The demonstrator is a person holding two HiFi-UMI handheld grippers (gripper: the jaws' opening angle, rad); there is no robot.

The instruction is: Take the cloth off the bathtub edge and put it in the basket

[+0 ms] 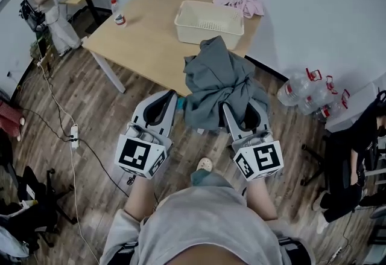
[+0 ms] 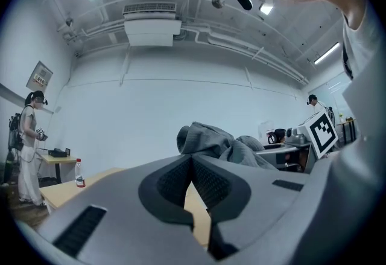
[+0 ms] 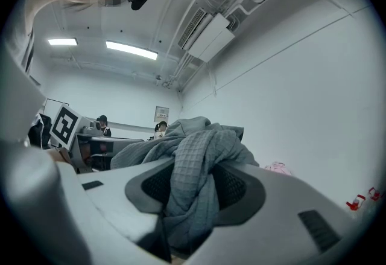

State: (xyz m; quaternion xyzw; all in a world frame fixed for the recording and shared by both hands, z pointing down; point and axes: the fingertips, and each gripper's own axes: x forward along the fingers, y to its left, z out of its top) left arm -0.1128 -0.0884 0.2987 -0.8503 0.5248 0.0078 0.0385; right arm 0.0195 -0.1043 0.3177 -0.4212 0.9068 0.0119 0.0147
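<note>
**Head view:** the camera sits high and faces steeply down. The left hand-held gripper (image 1: 164, 101) and the right hand-held gripper (image 1: 244, 110) are near, at lower centre. The surface (image 1: 151, 28) lies farther off, at upper centre.

**Left gripper view:** the camera is low and close behind its own jaws, facing level toward wall and ceiling. The right marker cube (image 2: 319, 131) is at the right edge.

**Right gripper view:** the mounting is the same. The left marker cube (image 3: 63, 125) is at the left edge.

**Shared:** the grey cloth (image 1: 214, 79) appears in all three views. The surface appears in the head and left gripper views.

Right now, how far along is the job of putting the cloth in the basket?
Pickup looks done: the right claw is shut on the grey cloth, held above the floor before the table. Left: carry it to the empty white basket and release it.
</note>
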